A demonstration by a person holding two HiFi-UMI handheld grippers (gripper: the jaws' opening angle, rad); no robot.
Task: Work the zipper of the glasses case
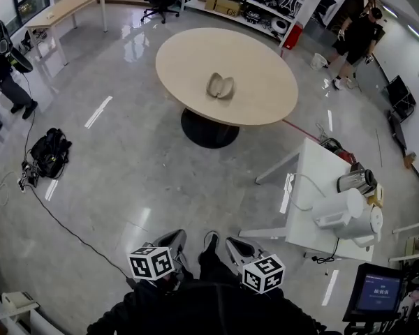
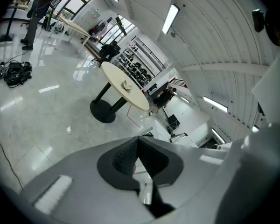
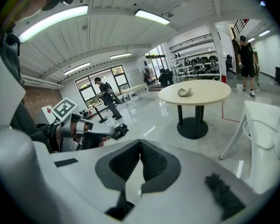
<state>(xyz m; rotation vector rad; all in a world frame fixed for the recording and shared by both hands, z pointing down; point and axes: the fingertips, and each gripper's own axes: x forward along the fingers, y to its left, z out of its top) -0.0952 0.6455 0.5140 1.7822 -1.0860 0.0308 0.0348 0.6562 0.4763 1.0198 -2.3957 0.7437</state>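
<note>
We stand on a wide stretch of glossy floor, and the coming move depends on that gap. The round surface is straight ahead of us, well apart from both grippers, with bare floor all the way to its dark foot.

The glasses case lies near the middle of that surface, alone, with nothing beside it. From the head view it looks spread into two pale halves side by side, each running roughly away from us. At this range we cannot make out the zipper or its pull. The left gripper view shows the same case small and far off on the tabletop, and so does the right gripper view.

The left gripper and the right gripper are both held low and close to our body, pointing forward. The case sits slightly to the right of the line between them, so we judge the right one marginally nearer. The difference is small next to the walk that both need.

On the left, the fingers are clenched tip to tip with nothing between them. The right fingers are pressed together the same way and also empty.
</note>
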